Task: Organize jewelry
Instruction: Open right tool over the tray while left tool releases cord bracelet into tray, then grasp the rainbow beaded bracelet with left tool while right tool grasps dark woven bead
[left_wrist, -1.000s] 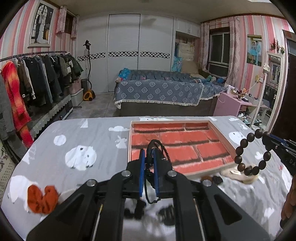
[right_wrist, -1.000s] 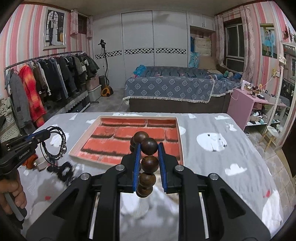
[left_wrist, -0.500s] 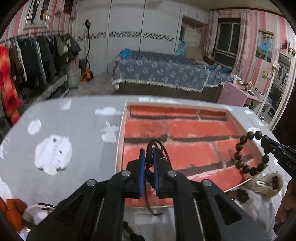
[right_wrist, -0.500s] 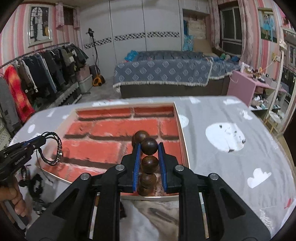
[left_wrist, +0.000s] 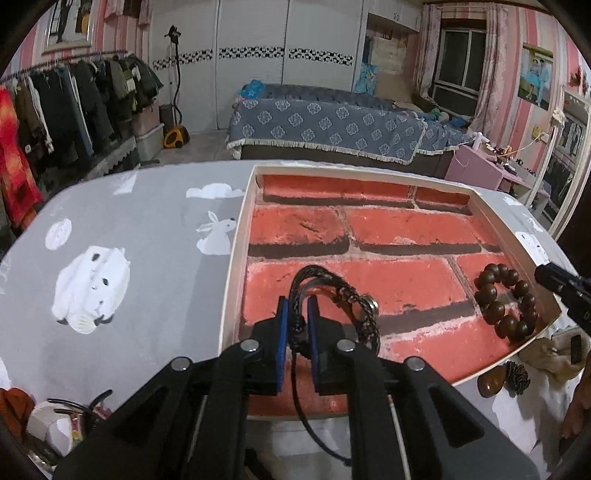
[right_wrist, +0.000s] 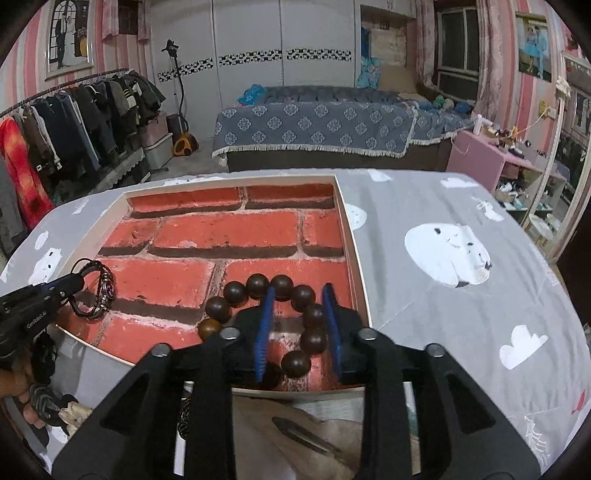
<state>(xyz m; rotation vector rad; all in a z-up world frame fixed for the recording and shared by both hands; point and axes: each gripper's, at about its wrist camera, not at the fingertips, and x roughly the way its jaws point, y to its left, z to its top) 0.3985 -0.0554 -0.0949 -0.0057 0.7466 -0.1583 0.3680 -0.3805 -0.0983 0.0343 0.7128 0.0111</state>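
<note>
Left wrist view: low centre, the left gripper (left_wrist: 297, 325) fingers are opening with the cord bracelet (left_wrist: 334, 302) between them over the tray (left_wrist: 232, 258), while at right the bead bracelet (left_wrist: 506, 301) lies flat in the tray between the right gripper's (right_wrist: 297, 325) opening, parted fingers.

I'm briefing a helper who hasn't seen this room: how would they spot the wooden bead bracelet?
Find the shallow tray lined with a red brick print on the grey tablecloth. At its near right corner lies the wooden bead bracelet, between the right hand-held gripper's opening jaws. Its big round dark-brown beads set it apart from the thin black braided bracelet.
</note>
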